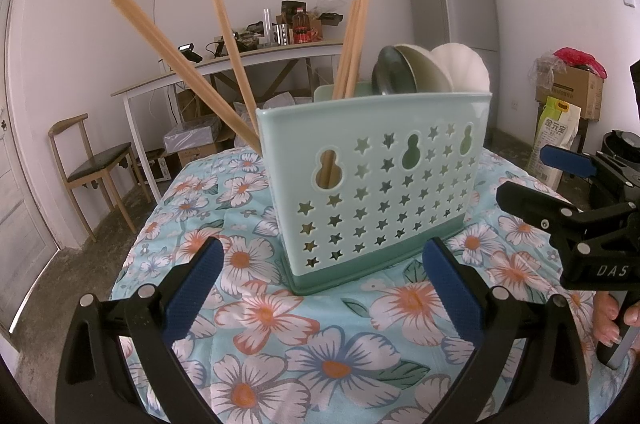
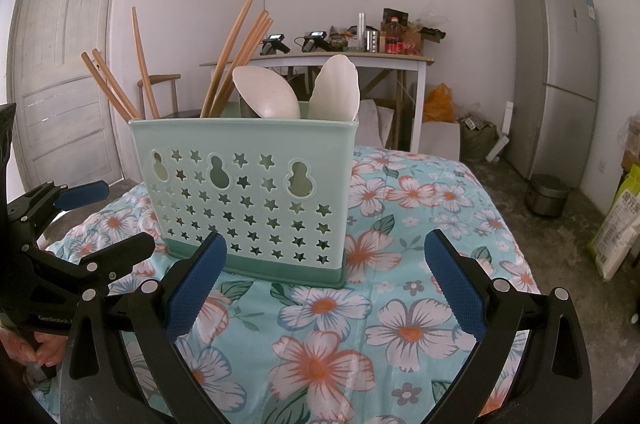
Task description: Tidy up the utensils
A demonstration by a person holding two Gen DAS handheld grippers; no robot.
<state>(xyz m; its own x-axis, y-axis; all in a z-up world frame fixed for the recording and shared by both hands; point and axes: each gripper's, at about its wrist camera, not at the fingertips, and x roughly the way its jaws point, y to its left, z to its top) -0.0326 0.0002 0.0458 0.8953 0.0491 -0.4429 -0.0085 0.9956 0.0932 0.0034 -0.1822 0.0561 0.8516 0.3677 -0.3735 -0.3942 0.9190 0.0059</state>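
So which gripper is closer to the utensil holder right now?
Left, slightly. The left gripper faces the utensil holder head-on; the right gripper sits toward its right corner.

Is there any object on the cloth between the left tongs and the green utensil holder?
Nothing visible stands between them. The left tongs are open and empty, and only bare flowered tablecloth lies before the utensil holder. The right tongs are also open, beside them, facing the same holder.

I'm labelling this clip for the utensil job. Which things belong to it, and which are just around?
Job: caddy, chopsticks, spoons, left tool, right tool.
Around: floral cloth, fridge, chair, cluttered side table.
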